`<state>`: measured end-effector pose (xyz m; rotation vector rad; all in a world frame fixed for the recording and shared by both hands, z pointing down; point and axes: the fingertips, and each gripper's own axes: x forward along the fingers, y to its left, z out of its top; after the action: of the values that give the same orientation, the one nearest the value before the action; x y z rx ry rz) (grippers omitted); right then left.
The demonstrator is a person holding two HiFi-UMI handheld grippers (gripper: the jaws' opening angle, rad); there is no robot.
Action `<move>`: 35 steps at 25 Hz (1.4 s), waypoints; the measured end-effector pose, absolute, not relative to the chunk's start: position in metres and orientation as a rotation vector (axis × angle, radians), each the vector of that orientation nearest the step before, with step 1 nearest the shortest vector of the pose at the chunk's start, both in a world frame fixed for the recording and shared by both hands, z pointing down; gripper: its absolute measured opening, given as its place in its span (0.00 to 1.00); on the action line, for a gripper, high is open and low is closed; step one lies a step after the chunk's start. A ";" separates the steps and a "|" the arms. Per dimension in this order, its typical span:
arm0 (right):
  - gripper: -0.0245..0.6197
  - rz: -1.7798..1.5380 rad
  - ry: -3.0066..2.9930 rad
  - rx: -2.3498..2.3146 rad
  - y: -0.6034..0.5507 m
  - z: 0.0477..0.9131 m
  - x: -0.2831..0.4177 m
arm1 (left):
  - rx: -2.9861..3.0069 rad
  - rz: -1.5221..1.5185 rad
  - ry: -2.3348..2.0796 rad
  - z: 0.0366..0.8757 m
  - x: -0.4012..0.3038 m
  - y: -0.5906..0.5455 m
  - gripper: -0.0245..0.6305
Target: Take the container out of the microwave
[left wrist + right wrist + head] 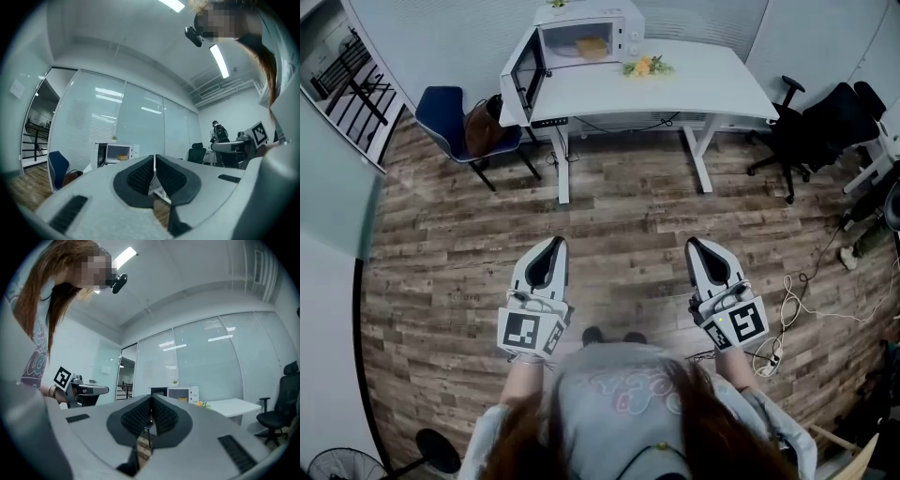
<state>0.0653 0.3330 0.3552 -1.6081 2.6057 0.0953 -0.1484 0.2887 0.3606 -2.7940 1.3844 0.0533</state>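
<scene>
A white microwave [586, 33] stands on the far left of a white desk [675, 89], its door [528, 75] swung open to the left. Inside sits a yellowish container [592, 46]. The microwave also shows small and distant in the left gripper view [117, 152] and in the right gripper view [180, 393]. My left gripper [555, 246] and right gripper [697, 246] are held level over the wooden floor, well short of the desk. Both are shut with nothing between the jaws.
Yellow flowers [645, 67] lie on the desk right of the microwave. A blue chair [455, 122] with a brown bag [484, 127] stands left of the desk. Black office chairs [820, 127] are at the right. Cables [787, 309] lie on the floor at the right.
</scene>
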 end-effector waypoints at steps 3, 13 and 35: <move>0.06 0.084 2.569 -1.584 0.325 0.348 0.065 | -2.799 0.025 1.307 0.357 -0.132 0.288 0.06; 0.52 0.101 2.510 -1.560 0.339 0.333 0.073 | -2.780 0.136 1.418 0.351 -0.178 0.297 0.48; 0.53 0.059 2.504 -1.617 0.324 0.353 -0.009 | -2.722 0.072 1.436 0.362 -0.288 0.285 0.48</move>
<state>-0.0088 0.3237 0.3530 -1.6172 2.5036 0.0586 -0.2876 0.2847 0.3622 -2.7221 1.4356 0.0724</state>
